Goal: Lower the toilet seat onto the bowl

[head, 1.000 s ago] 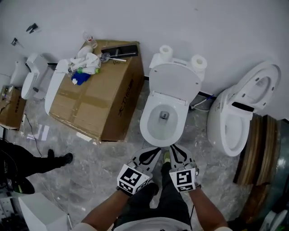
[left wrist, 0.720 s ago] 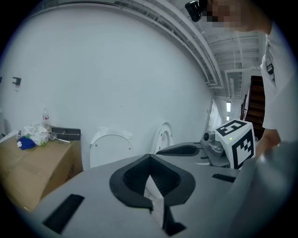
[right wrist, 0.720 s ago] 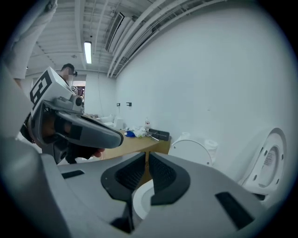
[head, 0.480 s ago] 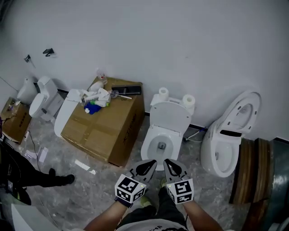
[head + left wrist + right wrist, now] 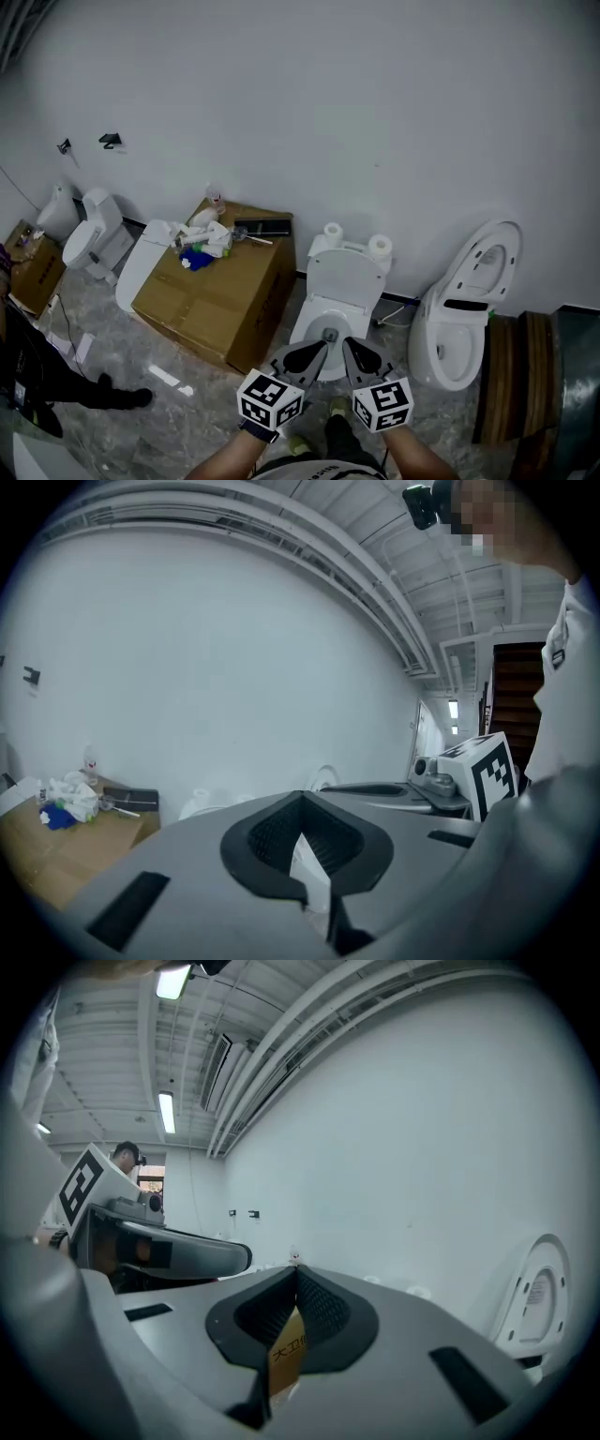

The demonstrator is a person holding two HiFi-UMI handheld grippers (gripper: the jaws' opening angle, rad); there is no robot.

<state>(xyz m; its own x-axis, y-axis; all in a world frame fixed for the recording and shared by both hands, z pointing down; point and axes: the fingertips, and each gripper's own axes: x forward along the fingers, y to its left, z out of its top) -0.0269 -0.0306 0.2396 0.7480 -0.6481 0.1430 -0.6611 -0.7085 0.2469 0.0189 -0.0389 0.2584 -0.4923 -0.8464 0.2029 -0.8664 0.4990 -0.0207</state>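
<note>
Left gripper [image 5: 315,349] and right gripper [image 5: 351,346]: jaws together, empty, right just closed, near toilet front | white plastic toilet seat [image 5: 345,277]: upright above white ceramic bowl [image 5: 305,323] | risk: slipping off smooth rim with closed tips, seat slamming down.

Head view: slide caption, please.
Left hand-held gripper and right hand-held gripper, shut, facing an open toilet.
</note>
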